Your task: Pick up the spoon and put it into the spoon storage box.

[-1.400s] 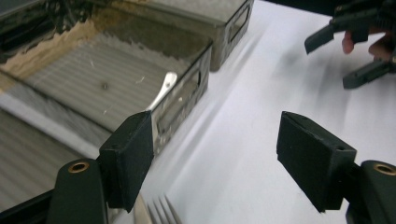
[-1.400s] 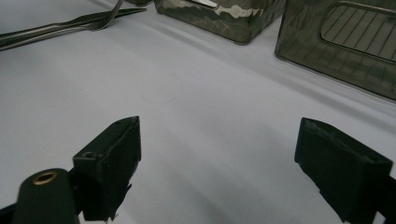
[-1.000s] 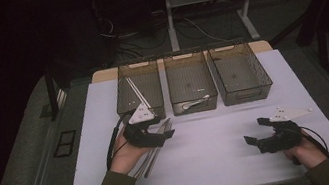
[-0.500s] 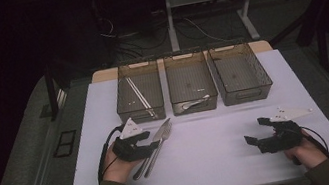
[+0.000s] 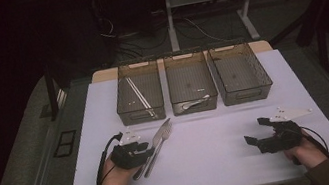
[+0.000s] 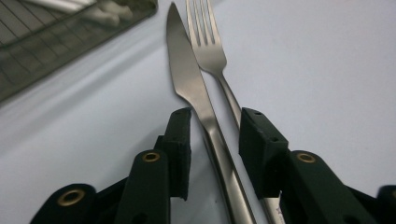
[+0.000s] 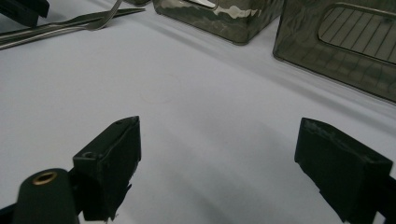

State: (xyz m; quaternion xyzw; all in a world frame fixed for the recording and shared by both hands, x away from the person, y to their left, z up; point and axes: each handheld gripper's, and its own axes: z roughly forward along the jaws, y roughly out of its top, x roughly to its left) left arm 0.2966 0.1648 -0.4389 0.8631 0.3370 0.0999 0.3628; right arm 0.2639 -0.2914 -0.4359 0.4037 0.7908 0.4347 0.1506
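Near knife: left gripper point(image 6: 212, 133), low on the mat, straddles knife point(image 6: 191, 88) and fork point(image 6: 210, 51) handles.
Jaws: just been closing; both handles between the pads, no firm pinch visible yet, so still open.
Change: came down from above the cutlery a second ago and settled beside it.
Meaning: grasp likely under way; risk of pinching both pieces at once.
Knife, fork: side by side on mat point(image 5: 211, 140), tips toward left bin point(image 5: 138, 94).
Right of knife: right gripper point(image 5: 257, 142) rests well apart, jaws wide, nothing between.
Bins: three in a row beyond the knife.
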